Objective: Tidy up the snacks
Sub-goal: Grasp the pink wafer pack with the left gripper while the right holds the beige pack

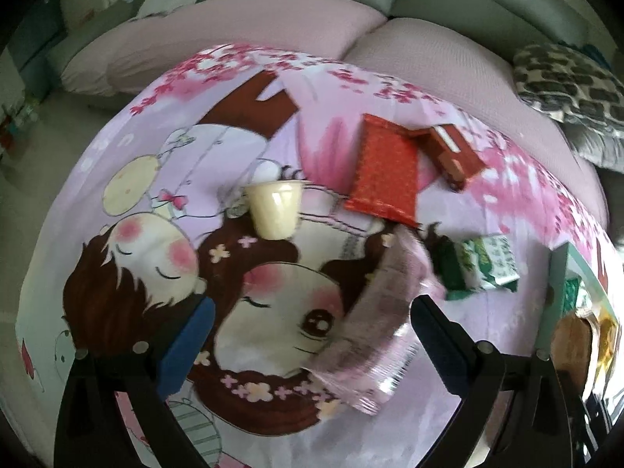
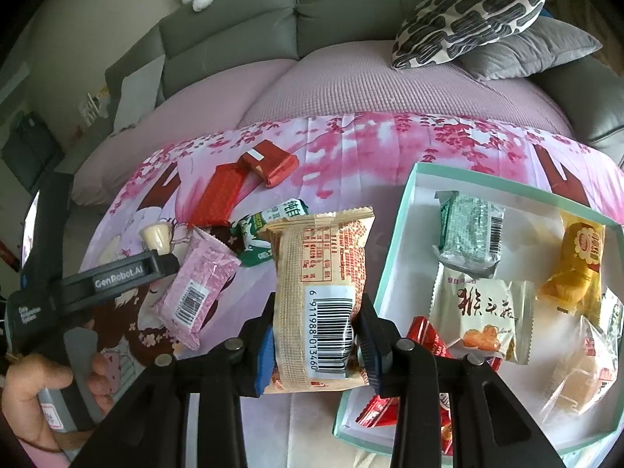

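Right wrist view: right gripper clamped across the lower half of a beige snack packet, hanging just left of the teal box. Packet looks light, crinkly, air-puffed; mid-body grip suits it, squeeze gently. Left gripper spread wide, empty, over pink packet.

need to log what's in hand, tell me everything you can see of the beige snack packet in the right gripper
The beige snack packet is a sealed pillow pouch, seemingly plastic film, with a crimped zigzag top edge. Its back faces the camera: a ribbed centre seam, red printed text and a white barcode panel. It stands roughly upright, puffy and unopened, clamped at its lower half between the fingers of the right gripper, whose blue pads press its sides. It hangs over the cartoon-print cloth, just left of the teal-rimmed box, touching nothing else visible.
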Demonstrator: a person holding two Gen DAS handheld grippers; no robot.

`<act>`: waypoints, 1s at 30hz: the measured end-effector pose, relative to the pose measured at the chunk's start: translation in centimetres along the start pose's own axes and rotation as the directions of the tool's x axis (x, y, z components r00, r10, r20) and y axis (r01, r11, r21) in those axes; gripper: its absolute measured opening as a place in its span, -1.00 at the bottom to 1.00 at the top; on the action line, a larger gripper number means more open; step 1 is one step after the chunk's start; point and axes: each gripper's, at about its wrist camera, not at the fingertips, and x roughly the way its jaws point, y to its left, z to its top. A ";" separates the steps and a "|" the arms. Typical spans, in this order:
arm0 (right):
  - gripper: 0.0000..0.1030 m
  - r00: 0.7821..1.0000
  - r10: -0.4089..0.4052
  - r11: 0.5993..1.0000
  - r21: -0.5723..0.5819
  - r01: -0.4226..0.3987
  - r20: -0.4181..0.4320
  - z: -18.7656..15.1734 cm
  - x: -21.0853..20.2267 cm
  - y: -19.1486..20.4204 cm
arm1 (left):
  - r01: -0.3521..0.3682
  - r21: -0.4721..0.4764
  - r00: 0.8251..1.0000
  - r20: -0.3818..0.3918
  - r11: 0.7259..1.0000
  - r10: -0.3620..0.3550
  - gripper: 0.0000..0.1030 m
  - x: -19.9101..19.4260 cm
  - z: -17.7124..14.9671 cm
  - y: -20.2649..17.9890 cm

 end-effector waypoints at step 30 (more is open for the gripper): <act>-0.23 0.999 -0.006 0.998 0.056 0.008 -0.039 0.0 0.3 -1.4 | 0.017 0.041 0.997 -0.079 0.999 -0.014 0.25 3.6 0.2 -1.2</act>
